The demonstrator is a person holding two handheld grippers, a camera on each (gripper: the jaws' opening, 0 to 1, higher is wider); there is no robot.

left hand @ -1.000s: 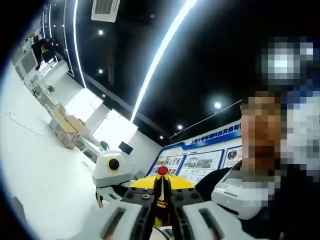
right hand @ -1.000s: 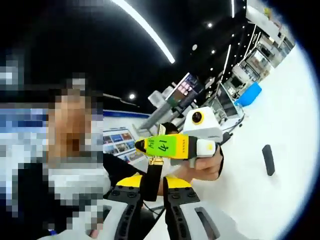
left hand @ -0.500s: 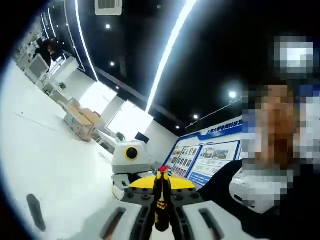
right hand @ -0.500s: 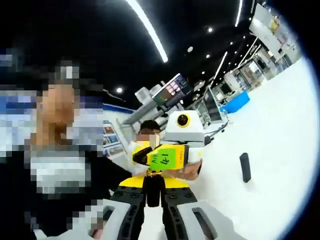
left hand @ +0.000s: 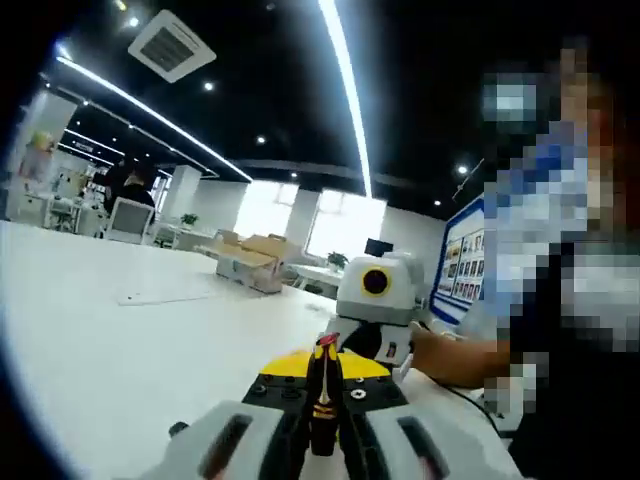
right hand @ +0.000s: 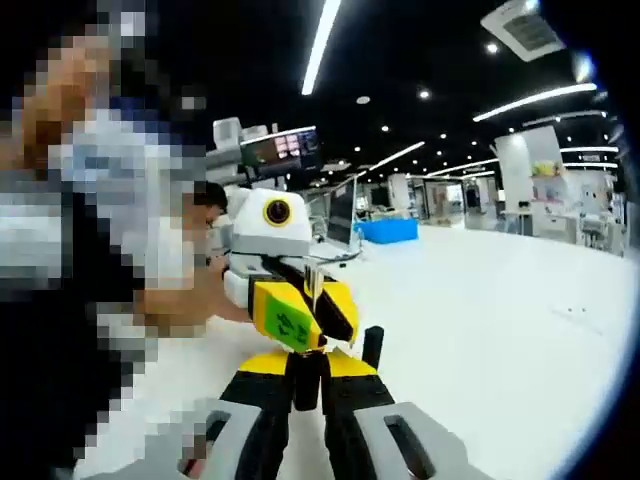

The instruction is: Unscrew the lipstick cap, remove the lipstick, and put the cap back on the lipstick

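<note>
Left gripper view, from the left: a white table (left hand: 120,340) runs from 9 o'clock down to 6. A flat sheet (left hand: 165,295) lies on it toward 9 o'clock. Cardboard boxes (left hand: 250,262) sit just left of centre, with chairs and a standing person (left hand: 118,185) far back at 9. At 6 o'clock the left gripper (left hand: 323,415) has its jaws pressed in on the lipstick (left hand: 323,400), a dark tube with a gold band and a red tip pointing up. Just past it, at centre, the right gripper (left hand: 375,310) faces back, a hand (left hand: 455,358) behind it at 3 o'clock. A blue notice board (left hand: 462,265) stands at 3.

Right gripper view: a person's blurred torso blocks 9 o'clock. At centre, the left gripper (right hand: 290,310) with a green label crosses just above the jaws. At 6 o'clock the right gripper (right hand: 307,385) pinches a dark cap (right hand: 306,380). A small dark upright piece (right hand: 372,347) stands on the table (right hand: 500,330) just right of centre. A blue bin (right hand: 390,230) and desks lie toward 1 o'clock.
</note>
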